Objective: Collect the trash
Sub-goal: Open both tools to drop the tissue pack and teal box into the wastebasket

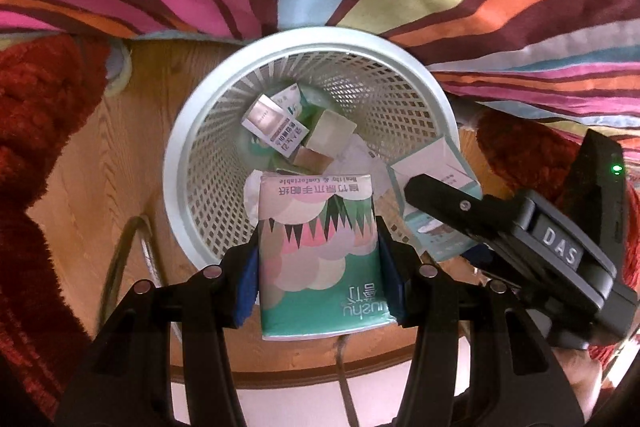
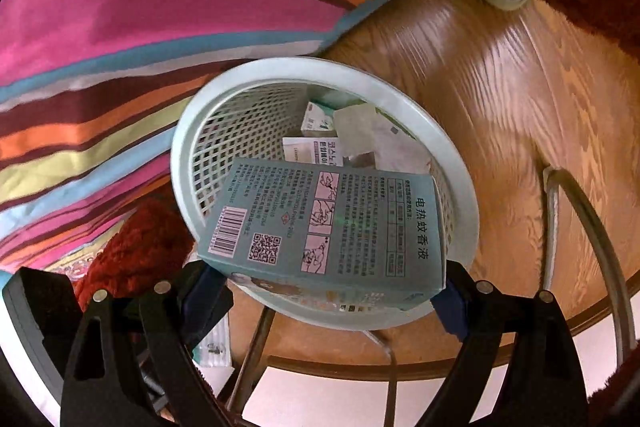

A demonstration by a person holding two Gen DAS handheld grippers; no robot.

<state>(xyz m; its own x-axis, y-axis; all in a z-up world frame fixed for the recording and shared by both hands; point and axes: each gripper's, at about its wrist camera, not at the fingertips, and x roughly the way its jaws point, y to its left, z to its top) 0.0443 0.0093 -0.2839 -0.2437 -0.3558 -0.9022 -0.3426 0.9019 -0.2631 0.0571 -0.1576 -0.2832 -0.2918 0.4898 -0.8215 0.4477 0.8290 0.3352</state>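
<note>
Wood floor beside striped bedding carries the mesh wastebasket (image 1: 420, 67). Left claw (image 1: 318, 279) grasps a tissue pack (image 1: 320, 247), right claw (image 2: 324, 301) a mosquito-liquid box (image 2: 332, 223); let go only once clear inside the rim.

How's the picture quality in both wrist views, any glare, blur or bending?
Left wrist view: strong fisheye bending with dark corners, the basket and tissue pack sharp. Right wrist view: same bending, window glare streaks the floor, which looks smeared, while the box print stays readable.
</note>
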